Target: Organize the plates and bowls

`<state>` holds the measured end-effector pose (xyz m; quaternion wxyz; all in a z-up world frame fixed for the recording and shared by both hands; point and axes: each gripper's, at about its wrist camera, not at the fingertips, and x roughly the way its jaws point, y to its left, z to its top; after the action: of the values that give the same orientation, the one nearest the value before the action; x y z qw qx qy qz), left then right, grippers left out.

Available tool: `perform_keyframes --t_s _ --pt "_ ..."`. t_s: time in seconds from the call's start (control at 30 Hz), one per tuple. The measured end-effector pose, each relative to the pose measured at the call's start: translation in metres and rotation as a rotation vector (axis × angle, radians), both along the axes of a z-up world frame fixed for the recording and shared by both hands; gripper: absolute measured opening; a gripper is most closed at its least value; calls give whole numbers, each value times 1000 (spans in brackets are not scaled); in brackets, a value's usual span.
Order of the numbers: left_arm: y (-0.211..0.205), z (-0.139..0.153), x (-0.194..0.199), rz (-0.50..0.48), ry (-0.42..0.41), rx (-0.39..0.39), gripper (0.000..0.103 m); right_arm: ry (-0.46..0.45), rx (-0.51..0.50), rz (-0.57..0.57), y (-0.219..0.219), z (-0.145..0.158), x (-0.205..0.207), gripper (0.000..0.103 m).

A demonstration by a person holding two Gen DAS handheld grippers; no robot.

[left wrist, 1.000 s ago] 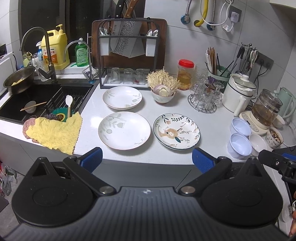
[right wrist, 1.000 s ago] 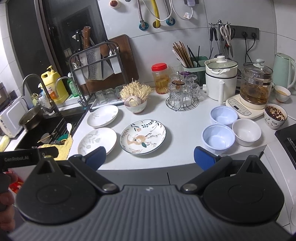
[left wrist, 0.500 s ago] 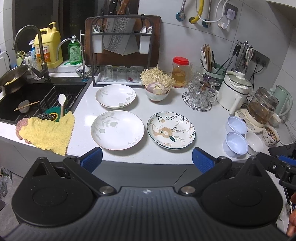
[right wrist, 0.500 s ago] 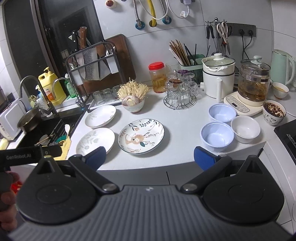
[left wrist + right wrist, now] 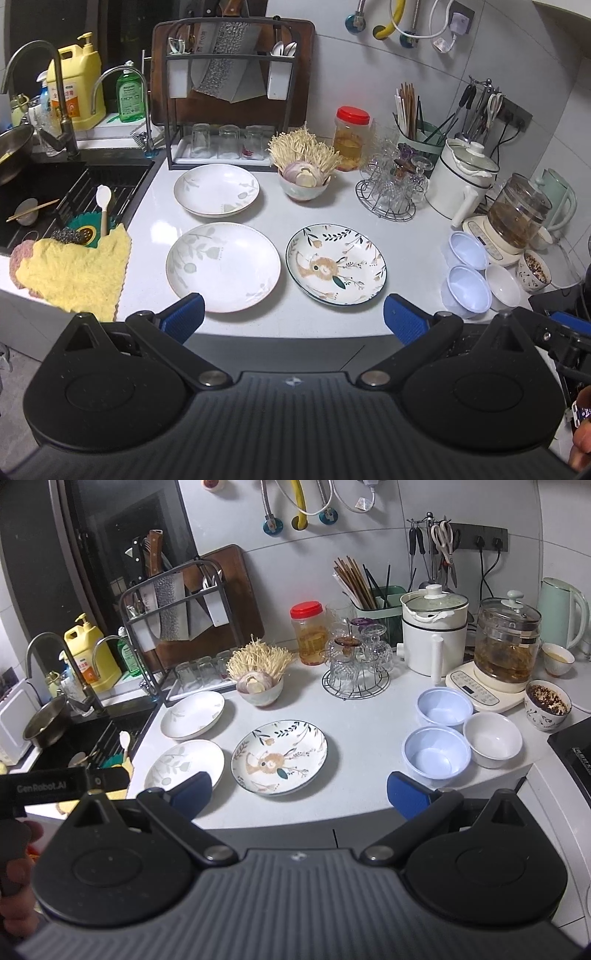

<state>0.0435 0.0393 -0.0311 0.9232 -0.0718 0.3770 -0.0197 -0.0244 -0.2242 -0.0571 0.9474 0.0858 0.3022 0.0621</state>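
Observation:
On the white counter lie a near white plate (image 5: 223, 266) (image 5: 184, 764), a far white plate (image 5: 216, 189) (image 5: 192, 714) and a deer-pattern plate (image 5: 336, 263) (image 5: 279, 755). To the right stand two pale blue bowls (image 5: 466, 249) (image 5: 436, 757) and a white bowl (image 5: 503, 284) (image 5: 493, 738). My left gripper (image 5: 293, 318) is open and empty, at the counter's front edge before the plates. My right gripper (image 5: 298, 791) is open and empty, at the front edge between the deer plate and the bowls.
A sink (image 5: 55, 199) with a yellow cloth (image 5: 74, 271) lies at left. A knife rack (image 5: 229, 96), a bowl of mushrooms (image 5: 303, 177), a glass rack (image 5: 388, 184), a cooker (image 5: 434, 635), a kettle (image 5: 506, 642) and a stove edge (image 5: 576, 746) line the back and right.
Both grippers have drifted a little forward and lower toward the counter; the view has shifted slightly. Nothing on the counter has moved and both stay open.

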Motion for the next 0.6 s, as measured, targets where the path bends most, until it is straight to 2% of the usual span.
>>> perform_keyframes --t_s 0.3,0.53,0.6 --pt "33 -2 56 -54 19 -19 103 9 16 -11 29 -2 38 103" --pt "63 -19 115 -111 49 -35 103 24 58 -39 52 -9 74 103" --pt "73 -26 131 -119 58 -21 103 50 96 -50 58 -15 86 103"
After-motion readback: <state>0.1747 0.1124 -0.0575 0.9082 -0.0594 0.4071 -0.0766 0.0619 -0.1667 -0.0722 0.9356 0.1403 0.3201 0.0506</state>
